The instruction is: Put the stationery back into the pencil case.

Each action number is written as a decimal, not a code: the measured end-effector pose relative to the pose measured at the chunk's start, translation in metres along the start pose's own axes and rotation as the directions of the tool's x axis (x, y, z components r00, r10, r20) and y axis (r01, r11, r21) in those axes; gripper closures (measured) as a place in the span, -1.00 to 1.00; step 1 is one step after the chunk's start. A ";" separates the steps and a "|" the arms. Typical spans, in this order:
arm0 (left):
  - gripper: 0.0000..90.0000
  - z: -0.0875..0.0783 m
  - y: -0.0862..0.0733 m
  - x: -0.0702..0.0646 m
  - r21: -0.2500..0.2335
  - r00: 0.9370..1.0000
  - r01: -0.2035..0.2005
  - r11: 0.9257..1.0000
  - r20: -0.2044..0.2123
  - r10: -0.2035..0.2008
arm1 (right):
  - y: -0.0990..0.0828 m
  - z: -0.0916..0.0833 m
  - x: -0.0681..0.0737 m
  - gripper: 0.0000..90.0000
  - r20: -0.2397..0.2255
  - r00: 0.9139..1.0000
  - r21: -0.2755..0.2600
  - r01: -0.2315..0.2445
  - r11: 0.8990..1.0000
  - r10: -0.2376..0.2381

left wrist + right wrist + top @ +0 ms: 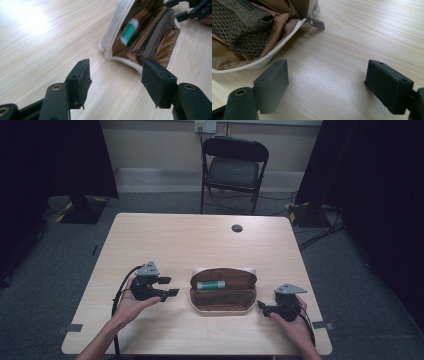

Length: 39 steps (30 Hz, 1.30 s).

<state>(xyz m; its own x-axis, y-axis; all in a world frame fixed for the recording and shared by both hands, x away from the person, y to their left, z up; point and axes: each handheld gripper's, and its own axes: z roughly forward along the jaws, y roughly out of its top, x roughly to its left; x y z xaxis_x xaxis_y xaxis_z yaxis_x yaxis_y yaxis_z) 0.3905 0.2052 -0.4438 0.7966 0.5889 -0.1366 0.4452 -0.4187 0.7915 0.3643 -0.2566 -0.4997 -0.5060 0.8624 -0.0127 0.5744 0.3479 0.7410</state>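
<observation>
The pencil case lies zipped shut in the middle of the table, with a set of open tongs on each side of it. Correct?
Not quite: the pencil case lies unzipped and spread open, a green and white tube inside, as the high view shows. The rest holds: the left tongs and right tongs flank it on the table, both open.

Left tool agape; right tool agape, both hand-held.

A pale wooden table is seen beneath both pairs of jaws; a black folding chair is placed far beyond them.
</observation>
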 end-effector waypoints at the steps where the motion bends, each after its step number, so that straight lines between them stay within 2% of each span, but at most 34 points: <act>1: -0.15 -0.001 -0.003 0.001 0.005 1.000 0.004 1.000 -0.004 -0.004 | 0.000 0.000 0.000 -0.61 -0.001 1.000 0.000 0.000 1.000 0.000; 5: -0.23 -0.009 -0.010 0.006 0.011 0.999 0.024 1.000 -0.034 -0.024 | 0.000 0.000 0.000 -0.61 -0.001 1.000 0.000 0.000 1.000 0.000; 9: -0.33 -0.021 -0.015 0.009 0.024 0.995 0.028 0.999 -0.096 -0.026 | 0.000 0.000 0.000 -0.61 -0.001 1.000 0.000 0.000 1.000 0.000; 15: -0.47 -0.036 -0.026 0.019 0.012 0.990 0.054 0.998 -0.134 -0.052 | 0.000 0.000 0.000 -0.61 -0.001 1.000 0.000 0.000 1.000 0.000; 18: -0.57 -0.042 -0.032 0.027 0.010 0.986 0.091 0.996 -0.144 -0.089 | 0.000 0.000 0.000 -0.61 -0.001 1.000 0.000 0.000 1.000 0.000; 19: -0.60 -0.043 -0.036 0.030 0.019 0.985 0.091 0.996 -0.151 -0.087 | 0.000 0.000 0.000 -0.61 -0.001 1.000 0.000 0.000 1.000 0.000; 22: -0.61 -0.044 -0.047 0.037 0.049 0.977 0.116 0.992 -0.186 -0.105 | 0.000 0.000 0.000 -0.61 -0.001 1.000 0.000 0.000 1.000 0.000; 25: -0.63 -0.044 -0.055 0.046 0.096 0.972 0.125 0.987 -0.213 -0.102 | 0.000 0.000 0.000 -0.61 -0.001 1.000 0.000 0.000 1.000 0.000; 26: -0.62 -0.044 -0.057 0.048 0.088 0.967 0.143 0.986 -0.226 -0.120 | 0.000 0.000 0.000 -0.61 -0.001 1.000 0.000 0.000 1.000 0.000; 28: -0.59 -0.043 -0.062 0.052 0.098 0.959 0.153 0.983 -0.256 -0.124 | 0.000 0.000 0.000 -0.61 -0.001 1.000 0.000 0.000 1.000 0.000; 30: -0.62 -0.040 -0.067 0.055 0.113 0.953 0.181 0.977 -0.266 -0.146 | 0.000 0.000 0.000 -0.61 0.000 1.000 0.000 0.000 1.000 0.000; 32: -0.62 -0.035 -0.074 0.059 0.144 0.943 0.200 0.969 -0.295 -0.151 | 0.000 0.000 0.000 -0.61 -0.001 1.000 0.000 0.000 1.000 0.000; 33: -0.65 -0.034 -0.074 0.059 0.138 0.940 0.196 0.971 -0.308 -0.146 | 0.000 0.000 0.000 -0.61 -0.001 1.000 0.000 0.000 1.000 0.000; 35: -0.65 -0.034 -0.076 0.059 0.117 0.932 0.212 0.970 -0.322 -0.165 | 0.000 0.000 0.000 -0.61 0.000 1.000 0.000 0.000 1.000 0.000; 36: -0.65 -0.033 -0.078 0.058 0.103 0.927 0.195 0.975 -0.343 -0.149 | 0.000 0.000 0.000 -0.61 0.000 1.000 0.000 0.000 1.000 0.000; 37: -0.67 -0.031 -0.081 0.056 0.097 0.925 0.154 0.983 -0.363 -0.109 | 0.000 0.000 0.000 -0.61 0.000 1.000 0.000 0.000 1.000 0.000; 38: -0.75 -0.030 -0.084 0.056 0.076 0.928 0.146 0.986 -0.355 -0.110 | 0.000 0.000 0.000 -0.61 0.001 1.000 0.000 -0.001 1.000 0.001; 39: -0.83 -0.030 -0.086 0.056 0.068 0.928 0.140 0.988 -0.356 -0.107 | 0.000 0.000 0.000 -0.61 0.002 1.000 0.000 -0.001 1.000 0.001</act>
<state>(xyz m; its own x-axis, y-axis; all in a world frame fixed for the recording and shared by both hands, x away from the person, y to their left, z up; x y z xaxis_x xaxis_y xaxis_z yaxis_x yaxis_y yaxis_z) 0.3846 0.2947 -0.5018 0.5460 0.8378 0.0008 0.5789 -0.3779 0.7225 0.3644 -0.2564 -0.4998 -0.5042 0.8635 -0.0127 0.5750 0.3467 0.7411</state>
